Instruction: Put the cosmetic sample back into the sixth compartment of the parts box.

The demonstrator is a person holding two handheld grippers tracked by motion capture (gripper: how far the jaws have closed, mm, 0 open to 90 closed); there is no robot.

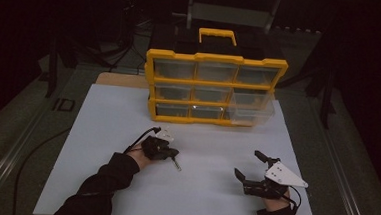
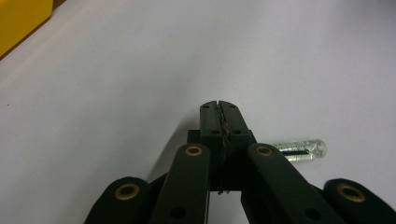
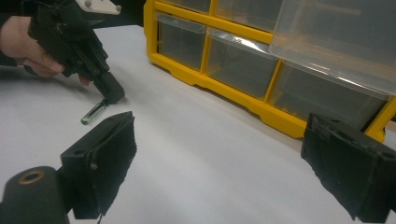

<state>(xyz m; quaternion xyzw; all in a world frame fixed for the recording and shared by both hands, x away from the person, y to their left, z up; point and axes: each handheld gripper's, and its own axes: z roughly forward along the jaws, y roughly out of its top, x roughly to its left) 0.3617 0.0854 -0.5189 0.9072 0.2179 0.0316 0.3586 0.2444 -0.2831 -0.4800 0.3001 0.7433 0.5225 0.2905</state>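
Note:
A small clear glass tube [image 1: 176, 164] lies flat on the white board [image 1: 99, 182], in front of a yellow organizer [image 1: 216, 59] with clear drawers. My left gripper [image 1: 173, 154] points down at the board with its jaws pressed together and nothing between them. In the left gripper view the tube [image 2: 301, 150] lies just to the right of and under the gripper [image 2: 219, 109]. The right gripper view has that gripper's tip [image 3: 112, 93] right at the tube's [image 3: 95, 112] end. My right gripper [image 1: 248, 165] stands wide open near the front right, empty [image 3: 219, 154].
The organizer's [image 3: 261, 109] lower right drawer [image 1: 251, 108] is pulled out over the board; it looks empty [image 3: 336, 42]. A black case with a yellow handle [image 1: 218, 35] sits behind the organizer. Dark floor and stand legs surround the board.

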